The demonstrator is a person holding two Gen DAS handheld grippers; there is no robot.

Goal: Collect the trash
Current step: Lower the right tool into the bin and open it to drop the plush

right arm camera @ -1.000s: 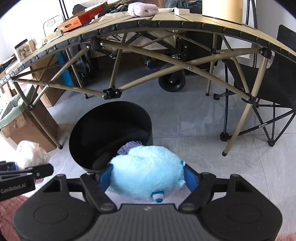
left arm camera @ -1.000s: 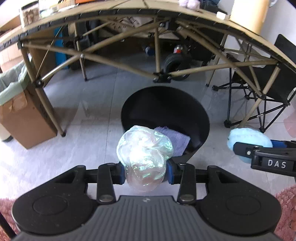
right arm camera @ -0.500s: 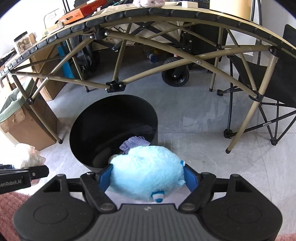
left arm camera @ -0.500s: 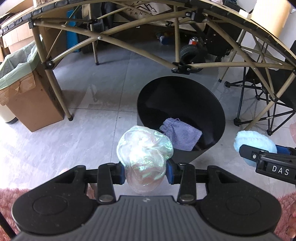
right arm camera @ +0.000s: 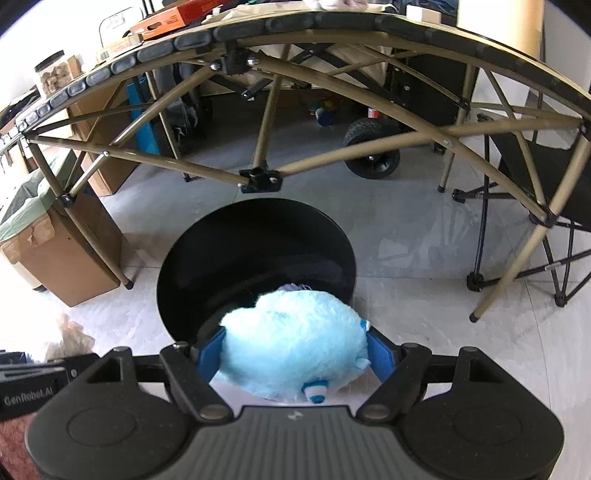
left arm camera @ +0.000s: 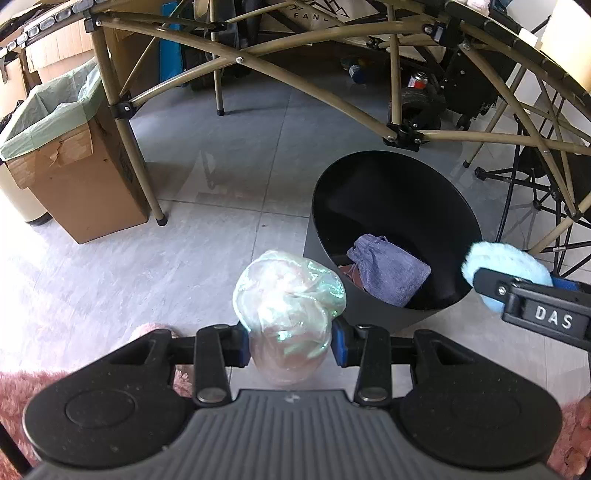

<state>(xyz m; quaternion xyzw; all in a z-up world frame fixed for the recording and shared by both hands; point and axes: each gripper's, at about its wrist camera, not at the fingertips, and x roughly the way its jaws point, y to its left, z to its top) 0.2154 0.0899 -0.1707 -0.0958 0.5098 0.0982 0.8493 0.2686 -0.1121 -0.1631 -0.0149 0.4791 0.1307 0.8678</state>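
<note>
grey tiled floor (left arm camera: 229, 177), black bin (left arm camera: 391, 206), cardboard box (left arm camera: 85, 184)

"das" stands on the right gripper (left arm camera: 480, 284) arm, "genrobot.ai" on the left gripper's (right arm camera: 55, 363) side; "fan" (cut off) on a cardboard box (left arm camera: 314, 14).

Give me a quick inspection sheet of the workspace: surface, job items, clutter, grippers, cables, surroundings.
Surface: grey tiled floor; pink shaggy rug at the near edge.
Job's things: black bin stands open on the floor, purple cloth inside; crumpled iridescent plastic wrap and fluffy light-blue ball both held, neither dropped yet.
Clutter: cardboard box lined with a green bag, left of the bin.
Grippers: left gripper shut on the wrap, short of the bin's near rim; right gripper shut on the ball, at the bin's near edge.
Cables: nothing seen.
Surroundings: folding table frame above and behind the bin; black folding chair to the right.
</note>
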